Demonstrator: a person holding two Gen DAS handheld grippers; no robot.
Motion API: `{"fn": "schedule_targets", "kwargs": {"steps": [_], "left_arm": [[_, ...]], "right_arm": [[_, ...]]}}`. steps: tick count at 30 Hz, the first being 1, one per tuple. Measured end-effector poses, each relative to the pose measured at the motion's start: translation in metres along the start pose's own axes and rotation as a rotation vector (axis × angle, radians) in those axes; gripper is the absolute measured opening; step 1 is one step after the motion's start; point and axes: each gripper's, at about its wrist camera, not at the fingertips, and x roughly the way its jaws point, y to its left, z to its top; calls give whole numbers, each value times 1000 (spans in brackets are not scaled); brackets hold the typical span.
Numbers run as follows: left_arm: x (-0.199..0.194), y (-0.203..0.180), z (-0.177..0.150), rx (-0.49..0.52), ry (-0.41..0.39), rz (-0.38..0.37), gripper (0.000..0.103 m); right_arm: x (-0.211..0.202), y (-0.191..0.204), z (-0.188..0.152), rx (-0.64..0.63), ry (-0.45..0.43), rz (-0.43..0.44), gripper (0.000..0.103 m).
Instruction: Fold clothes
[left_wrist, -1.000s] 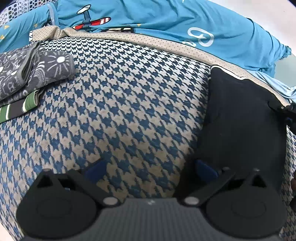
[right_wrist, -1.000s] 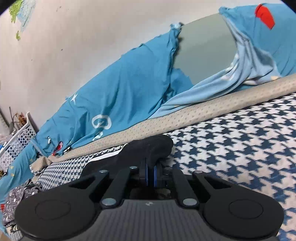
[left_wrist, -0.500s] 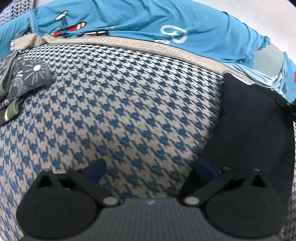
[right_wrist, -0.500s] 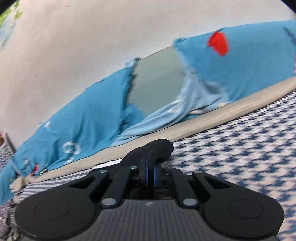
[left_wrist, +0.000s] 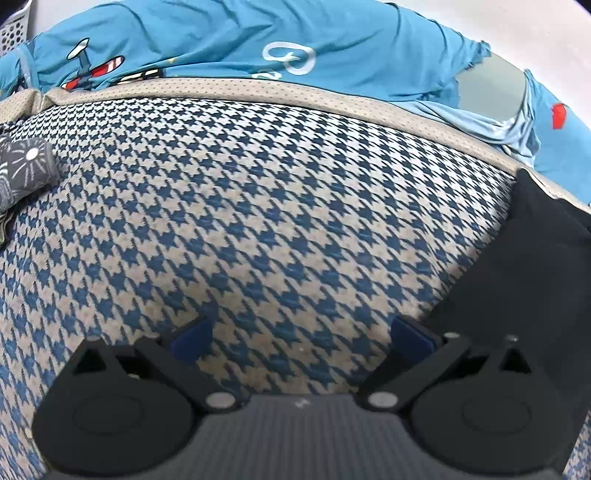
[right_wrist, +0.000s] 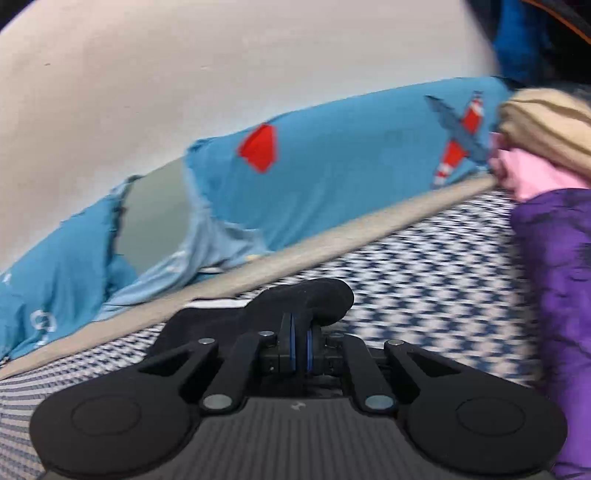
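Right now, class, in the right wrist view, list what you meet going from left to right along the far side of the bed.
Blue patterned sheet → pink garment with a beige garment on top → purple garment.

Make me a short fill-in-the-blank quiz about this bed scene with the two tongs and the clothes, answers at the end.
1. The right tongs are shut on a garment whose colour is ____.
2. The left tongs are ____ and grip nothing.
3. The mattress cover has a blue and beige ____ pattern.
4. In the right wrist view, the big garment at the right edge is ____.

Answers: black; open; houndstooth; purple
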Motion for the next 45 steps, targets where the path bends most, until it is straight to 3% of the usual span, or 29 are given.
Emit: {"fn": "schedule_targets", "kwargs": {"steps": [5,7,9,16,21,34,45], "left_arm": [[-1,-10,-2,23,-2,-13,103],[0,-12,-3,31,0,-15,103],[1,-15,-4,37,1,-19,103],[0,-21,-8,56,-1,-27,103],[-6,-20,-14,65,-6,-41,103],[-33,6,-25,47,-52,-29,103],[-54,28,-38,32,-56,-48,103]], "right_arm": [[3,-27,-2,17,80,-15,8],[2,-31,-3,24,106,-16,14],[-3,-31,-2,34,118,-14,26],[-39,-17,-6,29,133,39,33],[-72,5,-20,-47,155,90,40],[-167,44,-92,-213,226,250,45],[-203,35,-135,-183,348,355,45]]}}
